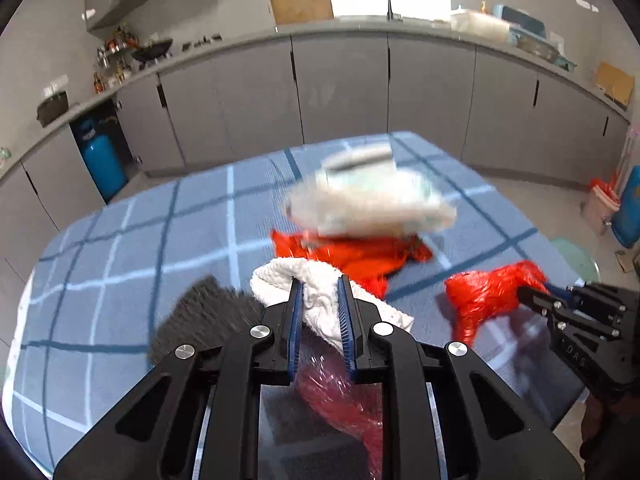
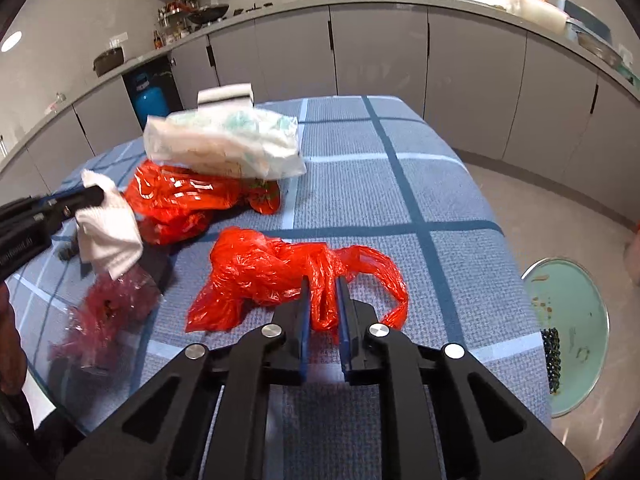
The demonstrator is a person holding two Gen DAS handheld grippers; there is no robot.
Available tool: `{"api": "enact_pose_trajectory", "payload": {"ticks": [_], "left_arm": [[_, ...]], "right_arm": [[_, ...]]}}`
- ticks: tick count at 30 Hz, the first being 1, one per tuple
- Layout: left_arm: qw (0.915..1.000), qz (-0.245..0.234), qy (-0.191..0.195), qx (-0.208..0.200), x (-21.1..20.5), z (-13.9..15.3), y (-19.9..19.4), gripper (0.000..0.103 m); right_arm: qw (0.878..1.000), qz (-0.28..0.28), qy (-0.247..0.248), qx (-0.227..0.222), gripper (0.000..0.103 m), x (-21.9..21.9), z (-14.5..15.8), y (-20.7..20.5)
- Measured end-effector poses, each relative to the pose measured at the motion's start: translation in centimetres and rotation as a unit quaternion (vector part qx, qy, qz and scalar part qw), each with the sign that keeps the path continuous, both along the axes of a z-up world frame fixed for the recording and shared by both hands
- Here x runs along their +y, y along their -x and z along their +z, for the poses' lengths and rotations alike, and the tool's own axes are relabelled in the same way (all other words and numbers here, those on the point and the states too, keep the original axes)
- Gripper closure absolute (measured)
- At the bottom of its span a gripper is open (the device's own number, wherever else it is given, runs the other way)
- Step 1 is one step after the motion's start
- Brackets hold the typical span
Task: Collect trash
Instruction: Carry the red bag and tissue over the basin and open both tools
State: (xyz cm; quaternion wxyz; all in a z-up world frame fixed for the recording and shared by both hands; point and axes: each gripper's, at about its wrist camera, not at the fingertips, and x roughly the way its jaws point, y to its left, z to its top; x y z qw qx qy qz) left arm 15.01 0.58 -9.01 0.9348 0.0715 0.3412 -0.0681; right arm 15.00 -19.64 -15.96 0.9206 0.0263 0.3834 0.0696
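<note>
Blue checked tablecloth (image 2: 400,200), red bags (image 2: 272,264), white, perhaps towelling, cloth (image 1: 320,296).

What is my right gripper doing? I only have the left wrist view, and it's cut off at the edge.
Observer: The right gripper is shut on the red plastic bag, pinching a bunched strip.
Operator: Is the bag off the table?
Observer: No, most of it lies on the blue checked tablecloth.
Operator: The white thing behind is blurred here.
Observer: A white plastic pack resting on another orange bag.
</note>
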Motion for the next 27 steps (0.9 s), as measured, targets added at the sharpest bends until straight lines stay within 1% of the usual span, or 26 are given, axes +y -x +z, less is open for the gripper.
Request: {"api": "enact_pose_trajectory", "payload": {"ticks": [6, 11, 17, 22, 27], "left_arm": [[0.9993, 0.0, 0.002, -0.038, -0.1, 2.9, 0.8, 0.085], [0.9986, -0.015, -0.004, -0.05, -1.6, 3.7, 0.8, 0.085], [0.9966, -0.059, -0.004, -0.058, -6.1, 4.2, 0.4, 0.085], [0.9923, -0.106, -0.002, -0.065, -11.2, 4.3, 0.2, 0.085], [0.9872, -0.146, -0.001, -0.065, -15.8, 3.9, 0.5, 0.085]], "right_arm": [[1.0, -0.002, -0.013, -0.027, 0.094, -0.5, 2.0, 0.9], [0.998, -0.022, -0.016, -0.049, 0.095, -2.1, 3.5, 1.4], [0.995, -0.073, -0.011, -0.065, 0.094, -6.2, 4.4, 2.3], [0.988, -0.133, -0.01, -0.071, 0.094, -11.2, 4.6, 3.5], [0.979, -0.19, -0.009, -0.072, 0.094, -16.0, 4.2, 4.6]]}}
